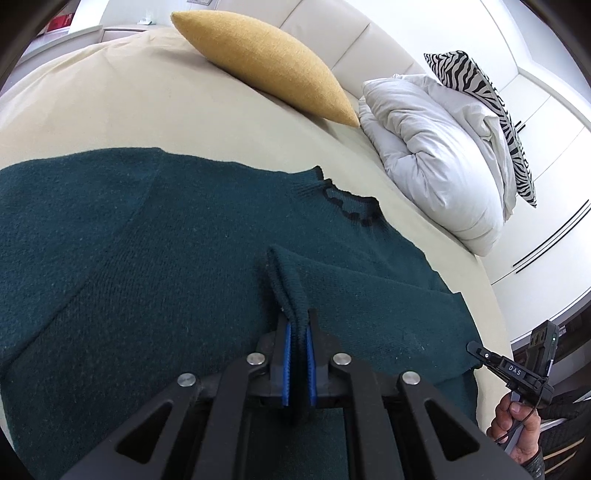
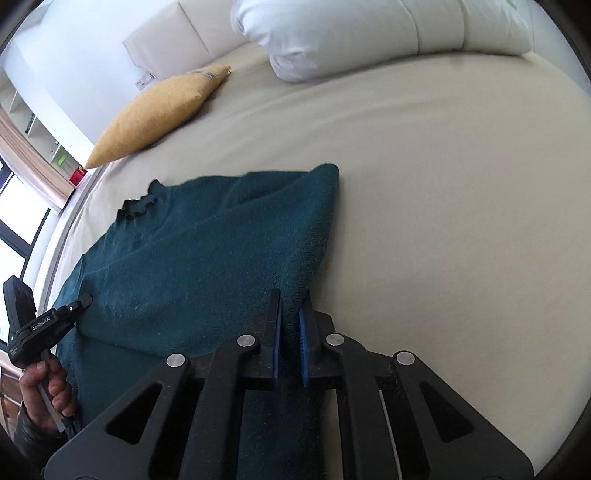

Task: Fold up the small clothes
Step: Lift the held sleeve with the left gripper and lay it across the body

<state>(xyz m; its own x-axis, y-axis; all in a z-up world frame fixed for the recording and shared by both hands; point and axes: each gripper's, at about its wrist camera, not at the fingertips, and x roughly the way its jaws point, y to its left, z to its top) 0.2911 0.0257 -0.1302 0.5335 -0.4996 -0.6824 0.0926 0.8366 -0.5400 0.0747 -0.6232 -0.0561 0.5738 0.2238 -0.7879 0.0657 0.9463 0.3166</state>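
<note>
Sweater (image 1: 147, 258), dark teal knit w/ black scalloped collar trim (image 1: 351, 206), lies spread on the bed (image 1: 110, 103) over a cream sheet. Body mostly flat; one sleeve folded across the front.

L gripper (image 1: 298, 332): fingers clenched on a raised fold of the teal knit, prob. the sleeve cuff, pinched betw. the blue pads (image 1: 287, 354). Fabric stands up in a narrow ridge ahead of the fingertips, lifted off the sweater body below.

R gripper (image 2: 291, 314): fingers clenched on sweater edge, knit caught betw. its blue pads (image 2: 304, 332). From this view the gripped edge runs away from the fingers up to a rounded corner (image 2: 327, 171), slightly raised off the sheet. Bare sheet lies to the right of that edge.

Each wrist view catches the other tool at frame edge: R gripper held in right hand (image 1: 517, 432) at lower right of L view, near the sweater's side; left hand (image 2: 48, 391) holding L gripper at lower left of R view.

Surroundings: mustard cushion (image 1: 266, 62) on the bed beyond the sweater, well apart from it. White duvet (image 1: 436, 147) bunched against the pale headboard (image 1: 332, 33), zebra-print pillow (image 1: 491, 114) leaning on top of it. Small red object (image 2: 77, 175) on shelving beside the bed, too small to ID.
</note>
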